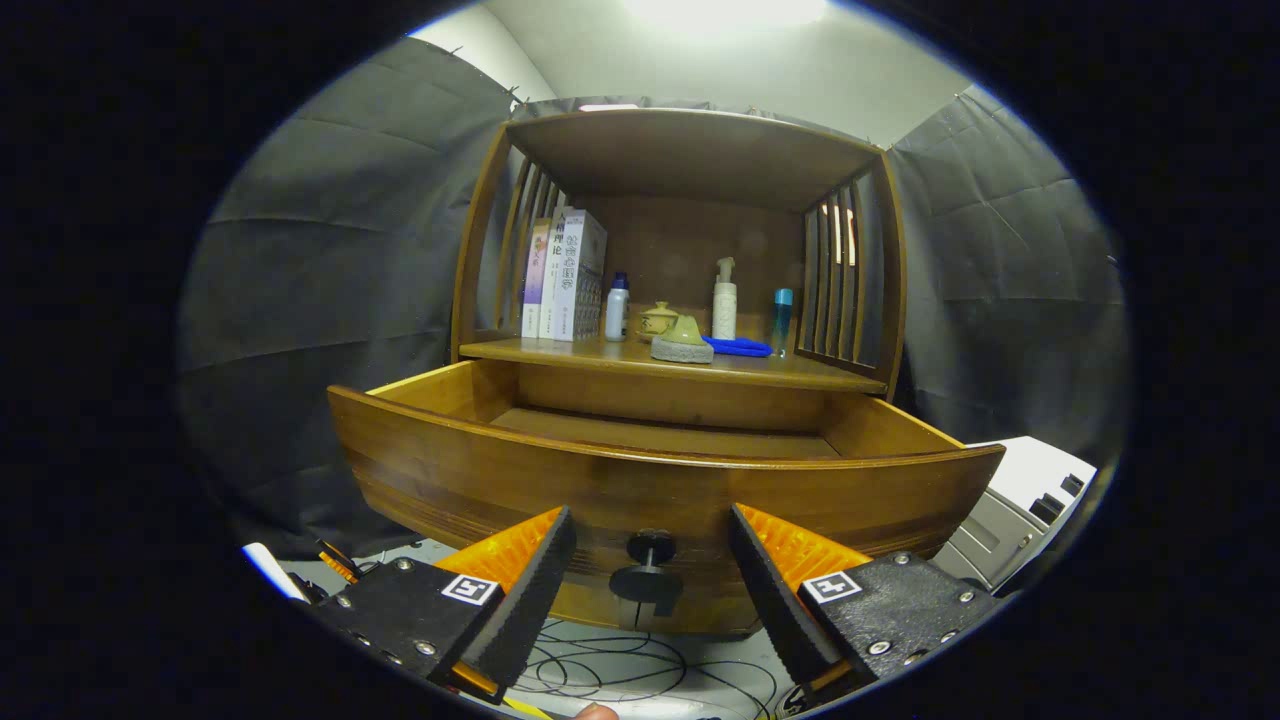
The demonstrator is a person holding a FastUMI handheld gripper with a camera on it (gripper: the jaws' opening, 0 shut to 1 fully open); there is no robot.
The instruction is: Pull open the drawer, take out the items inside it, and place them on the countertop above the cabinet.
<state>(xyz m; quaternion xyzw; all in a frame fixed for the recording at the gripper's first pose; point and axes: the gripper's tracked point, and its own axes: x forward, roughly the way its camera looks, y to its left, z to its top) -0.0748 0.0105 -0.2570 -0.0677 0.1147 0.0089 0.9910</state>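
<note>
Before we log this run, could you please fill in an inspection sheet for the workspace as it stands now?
Surface: wooden countertop above the drawer, already crowded towards the back.
Job's things: drawer pulled open; its front panel hides most of the inside, so its contents cannot be told. Round knob on its front.
Clutter: upright books, small white bottle, pump bottle, teal tube, blue cloth, small yellowish pot, a cone-shaped piece on a grey pad.
Grippers: gripper open, fingers either side of the knob, not touching it.
Cables: thin black cables looped on the floor below the drawer.
Surroundings: dark cloth walls; white equipment beside the cabinet.
</note>
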